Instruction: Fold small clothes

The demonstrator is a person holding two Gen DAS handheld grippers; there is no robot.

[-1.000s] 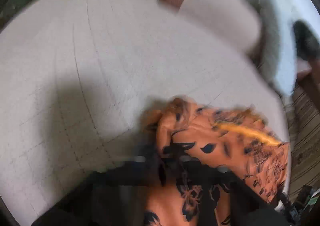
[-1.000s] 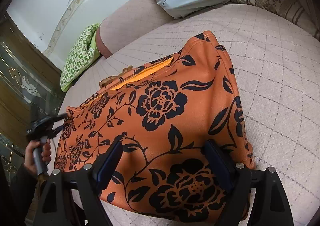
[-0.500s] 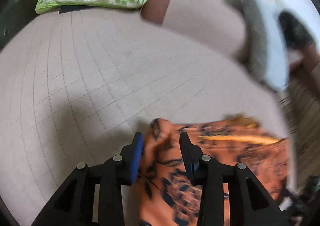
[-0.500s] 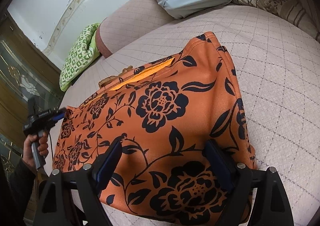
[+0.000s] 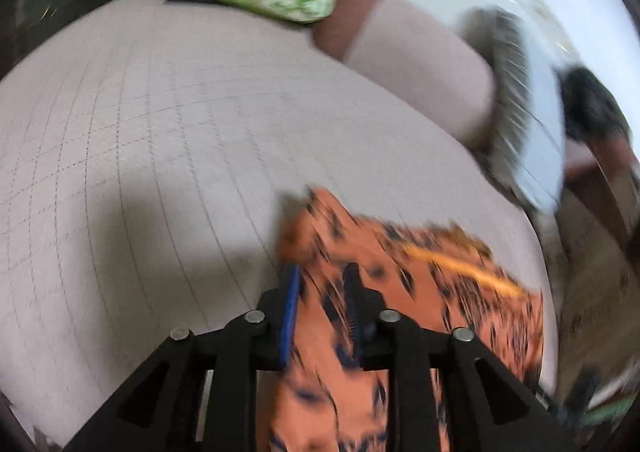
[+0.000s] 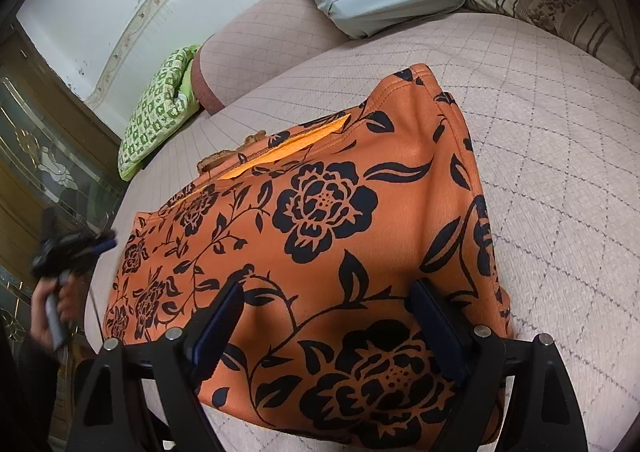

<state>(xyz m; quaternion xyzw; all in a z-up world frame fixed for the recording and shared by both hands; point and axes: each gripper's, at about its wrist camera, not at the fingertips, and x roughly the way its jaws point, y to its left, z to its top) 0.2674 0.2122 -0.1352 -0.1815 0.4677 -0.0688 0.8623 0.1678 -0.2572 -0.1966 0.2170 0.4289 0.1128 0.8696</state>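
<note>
Far left in the right wrist view: blurred black left gripper (image 6: 102, 242) in a hand (image 6: 52, 308) beside the bed edge, jaws narrowly apart and closing, cloth seen between them, no firm pinch visible. Centre: orange garment with black floral print (image 6: 320, 219), spread flat on quilted beige bedspread (image 6: 540, 139). Low in front: black right gripper (image 6: 324, 316), jaws wide apart above the garment's near hem.

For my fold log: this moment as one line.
left gripper: closing, empty, beside orange garment | right gripper: open over garment | garment: flat on bed
</note>
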